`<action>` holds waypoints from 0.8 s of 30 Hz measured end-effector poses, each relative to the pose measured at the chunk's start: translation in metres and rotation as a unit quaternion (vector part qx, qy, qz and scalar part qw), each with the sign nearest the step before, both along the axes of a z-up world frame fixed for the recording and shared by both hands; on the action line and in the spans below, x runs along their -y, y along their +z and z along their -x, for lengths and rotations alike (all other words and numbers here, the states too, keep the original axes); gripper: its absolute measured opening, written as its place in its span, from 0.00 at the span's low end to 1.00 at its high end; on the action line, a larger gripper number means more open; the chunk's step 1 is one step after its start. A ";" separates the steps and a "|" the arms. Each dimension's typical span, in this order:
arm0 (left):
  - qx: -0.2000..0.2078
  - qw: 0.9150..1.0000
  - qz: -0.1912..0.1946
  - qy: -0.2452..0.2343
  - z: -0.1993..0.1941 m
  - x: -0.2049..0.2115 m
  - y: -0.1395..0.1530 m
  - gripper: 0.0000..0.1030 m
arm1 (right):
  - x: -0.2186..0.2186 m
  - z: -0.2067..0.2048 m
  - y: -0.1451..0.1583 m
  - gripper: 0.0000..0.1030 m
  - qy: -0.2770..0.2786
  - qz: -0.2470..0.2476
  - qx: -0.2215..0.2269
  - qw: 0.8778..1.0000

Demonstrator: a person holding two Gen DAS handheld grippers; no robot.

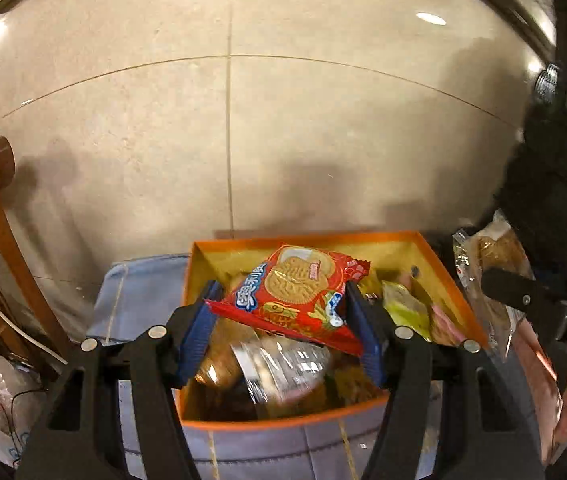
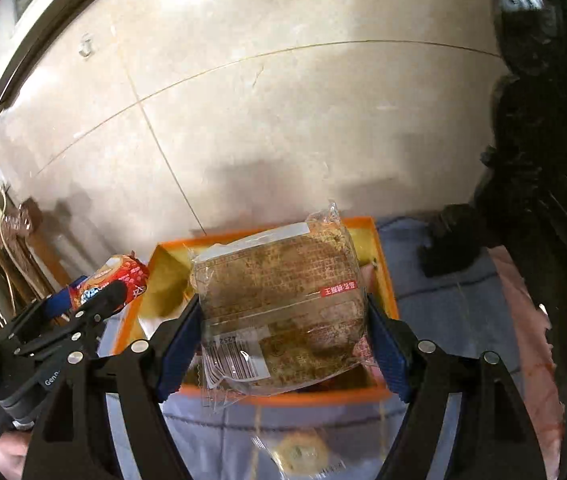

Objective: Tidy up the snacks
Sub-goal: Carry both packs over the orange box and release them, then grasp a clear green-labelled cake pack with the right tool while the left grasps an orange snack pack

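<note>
Left wrist view: the left gripper (image 1: pixel 279 312) holds a red biscuit packet (image 1: pixel 297 294) crosswise between half-open fingers (image 1: pixel 199 324), directly above the orange box (image 1: pixel 443 268) of snacks on a blue cloth (image 1: pixel 139 292). Right wrist view: the right gripper (image 2: pixel 283 334), spread wide, clasps a clear-wrapped brown cake (image 2: pixel 283 308) over the same box. Both loads hang above the box, so either hand could probably lower or carry its packet aside.

The right tool (image 2: pixel 283 320) grips a clear-wrapped bread packet (image 2: pixel 279 312) above the orange box (image 2: pixel 383 276).
</note>
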State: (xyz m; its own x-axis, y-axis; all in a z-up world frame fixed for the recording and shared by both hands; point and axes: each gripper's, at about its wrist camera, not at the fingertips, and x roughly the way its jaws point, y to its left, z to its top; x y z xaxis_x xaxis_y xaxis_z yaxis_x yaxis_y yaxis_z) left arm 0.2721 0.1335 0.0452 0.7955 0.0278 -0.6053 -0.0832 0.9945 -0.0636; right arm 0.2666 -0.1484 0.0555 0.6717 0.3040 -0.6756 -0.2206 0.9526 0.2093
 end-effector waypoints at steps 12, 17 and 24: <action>-0.003 0.997 -0.070 0.041 -0.016 -0.002 -0.004 0.96 | -0.008 -0.032 0.003 0.97 -0.031 0.069 0.012 0.997; -0.026 0.998 -0.061 0.013 0.012 0.007 -0.015 0.96 | 0.008 -0.002 0.007 0.97 -0.017 0.064 0.006 0.998; -0.079 0.972 -0.067 -0.211 0.143 0.094 -0.091 0.96 | 0.013 0.063 -0.055 0.96 0.118 0.111 -0.032 0.986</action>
